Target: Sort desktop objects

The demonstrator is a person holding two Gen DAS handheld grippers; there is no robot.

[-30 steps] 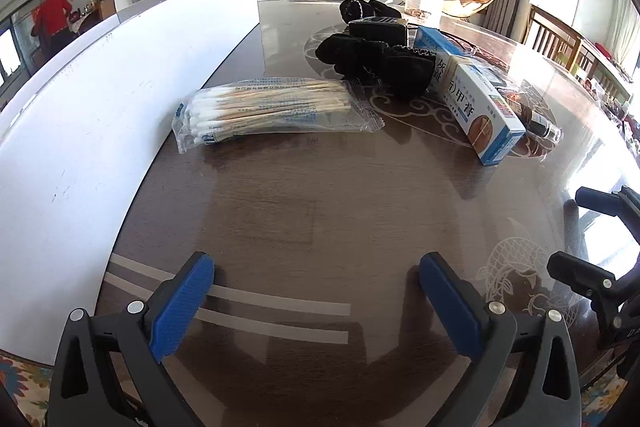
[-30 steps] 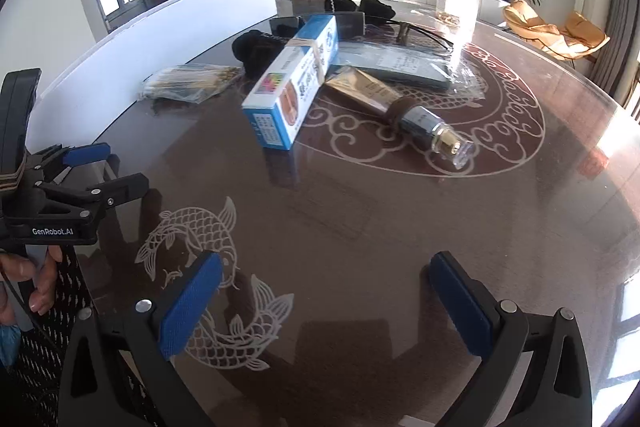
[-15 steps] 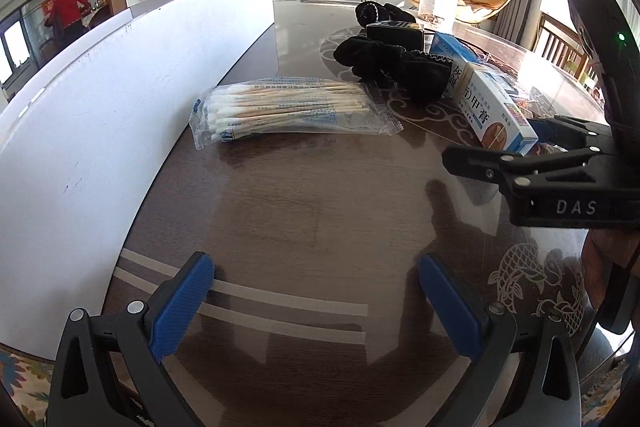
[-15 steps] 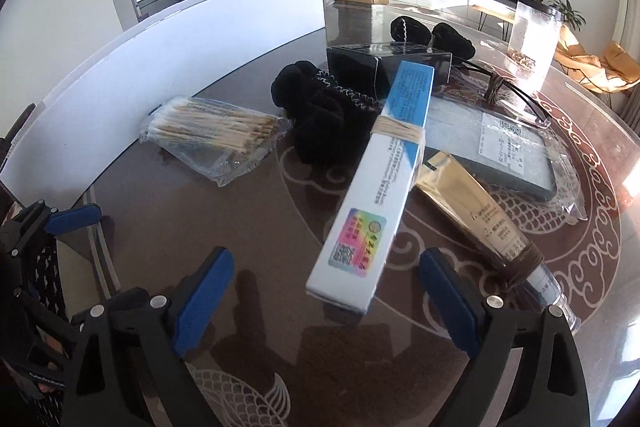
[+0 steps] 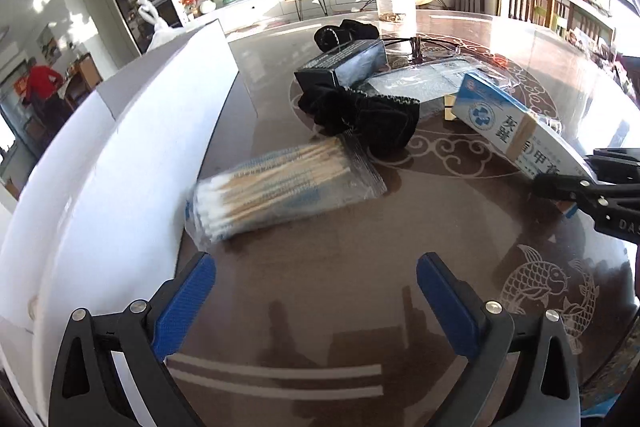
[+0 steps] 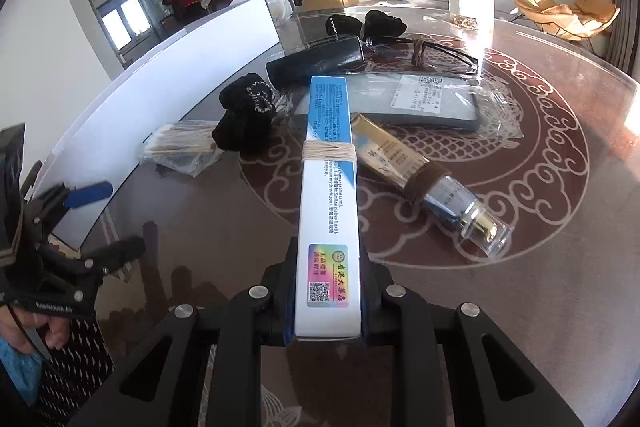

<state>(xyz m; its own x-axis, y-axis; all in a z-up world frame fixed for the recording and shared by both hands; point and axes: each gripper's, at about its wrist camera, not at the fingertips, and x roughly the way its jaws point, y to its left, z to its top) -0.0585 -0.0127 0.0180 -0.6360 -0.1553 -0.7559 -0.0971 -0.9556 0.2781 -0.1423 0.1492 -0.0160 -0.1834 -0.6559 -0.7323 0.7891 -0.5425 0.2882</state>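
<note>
Nearest, the right gripper [image 6: 328, 311], whose jaws have just been closing, clamps the near end of a long blue-and-white box [image 6: 329, 211] that reaches away over the dark glossy worktop [image 6: 500, 299], while the left gripper [image 5: 316, 291] hangs wide apart with nothing between its blue pads [image 5: 185, 301]. Just past the left gripper a clear bag of cotton swabs [image 5: 276, 187] lies beside the white partition [image 5: 120, 163], and right of the box lies a gold tube in a clear case [image 6: 424, 183]. Farther off sit black gloves [image 6: 246, 119], a grey packet sealed in plastic [image 6: 420, 101], a black box [image 5: 344, 69], and last a clear jar [image 5: 394, 1] with a little at its bottom.
</note>
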